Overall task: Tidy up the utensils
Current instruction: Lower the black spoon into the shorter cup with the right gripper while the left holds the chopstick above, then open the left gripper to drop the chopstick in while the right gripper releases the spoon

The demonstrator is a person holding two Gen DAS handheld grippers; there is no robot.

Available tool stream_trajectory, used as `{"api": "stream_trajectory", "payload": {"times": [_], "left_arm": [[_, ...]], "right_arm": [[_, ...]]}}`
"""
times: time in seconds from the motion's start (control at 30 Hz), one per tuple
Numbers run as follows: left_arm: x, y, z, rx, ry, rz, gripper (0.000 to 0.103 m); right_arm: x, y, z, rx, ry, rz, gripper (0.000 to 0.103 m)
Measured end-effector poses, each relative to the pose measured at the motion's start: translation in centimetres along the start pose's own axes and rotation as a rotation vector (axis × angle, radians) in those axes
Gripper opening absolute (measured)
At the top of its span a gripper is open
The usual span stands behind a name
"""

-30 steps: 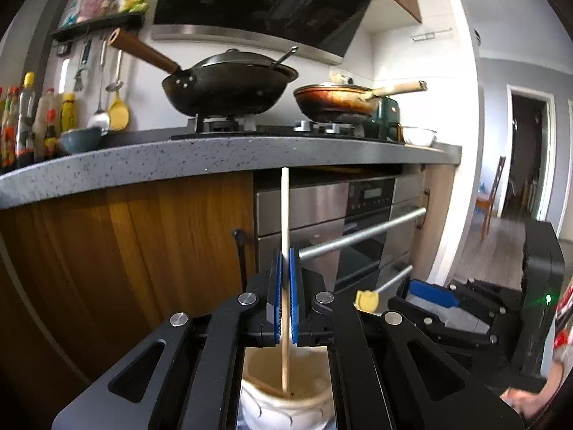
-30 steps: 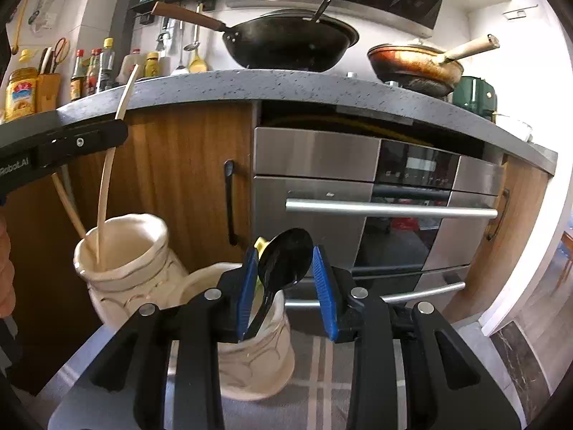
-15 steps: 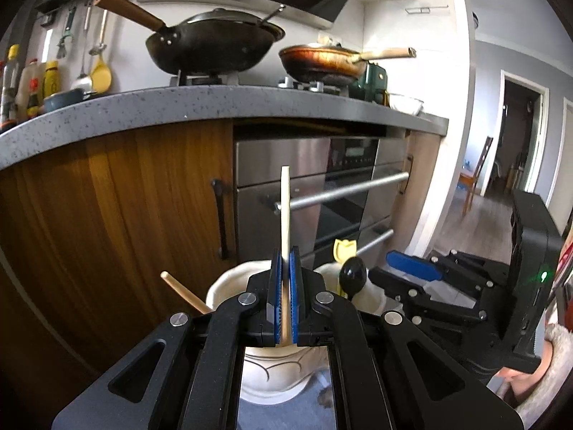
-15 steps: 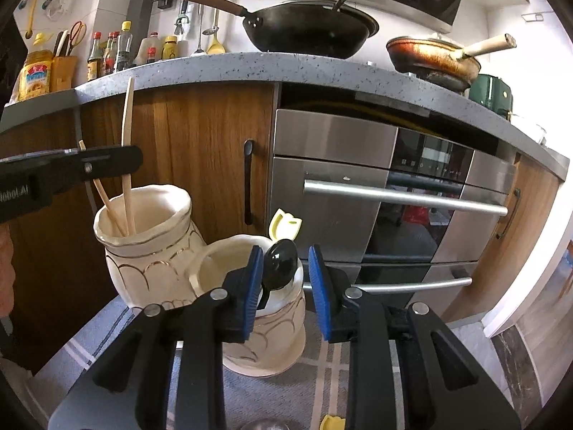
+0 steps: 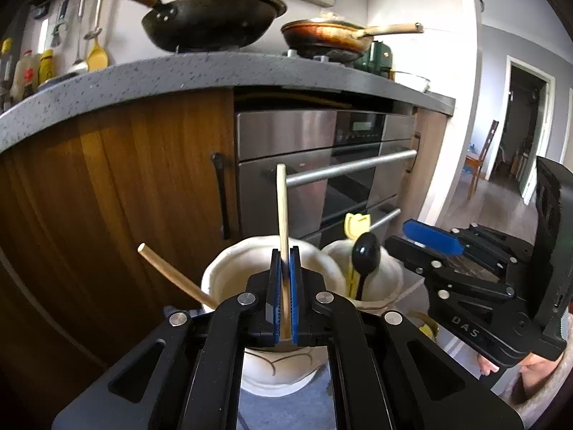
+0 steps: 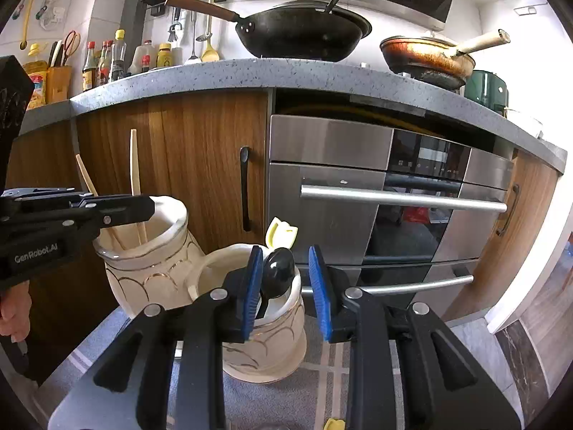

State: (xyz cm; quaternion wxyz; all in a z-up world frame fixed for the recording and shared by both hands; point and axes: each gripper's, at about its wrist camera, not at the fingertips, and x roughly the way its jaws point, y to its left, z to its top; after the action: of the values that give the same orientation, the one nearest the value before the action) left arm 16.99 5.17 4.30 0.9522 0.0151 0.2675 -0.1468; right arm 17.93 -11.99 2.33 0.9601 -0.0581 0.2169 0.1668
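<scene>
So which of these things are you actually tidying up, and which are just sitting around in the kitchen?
Part of the job:
- left gripper, shut on a chopstick
- second chopstick in the left jar
- black spoon and yellow utensil in the right jar
- right gripper, open

Just lying about:
- wok
- frying pan
- oven
- sauce bottles

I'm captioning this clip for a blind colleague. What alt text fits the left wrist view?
The left gripper is shut on a wooden chopstick, holding it upright in a cream ceramic jar where a second chopstick leans. Beside it, another jar holds a black spoon and a yellow utensil, with the open right gripper nearby.
</scene>
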Motion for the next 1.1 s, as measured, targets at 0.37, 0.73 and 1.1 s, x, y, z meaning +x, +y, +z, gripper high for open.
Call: {"api": "stream_trajectory", "payload": {"times": [0.37, 0.73, 1.1], "left_arm": [[-0.4, 0.4, 0.1, -0.017, -0.036, 0.018, 0.025], [-2.7, -0.7, 1.1, 0.028, -0.104, 0.102, 0.051], [-9.4, -3.5, 0.8, 0.086, -0.169, 0.167, 0.087]], "right_arm": [[0.0, -0.5, 0.0, 0.024, 0.002, -0.001, 0.049], [-3.6, -1.2, 0.8, 0.022, -0.03, -0.02, 0.08], [-10.8, -2.1, 0.5, 0.065, -0.062, -0.022, 0.097]]}}
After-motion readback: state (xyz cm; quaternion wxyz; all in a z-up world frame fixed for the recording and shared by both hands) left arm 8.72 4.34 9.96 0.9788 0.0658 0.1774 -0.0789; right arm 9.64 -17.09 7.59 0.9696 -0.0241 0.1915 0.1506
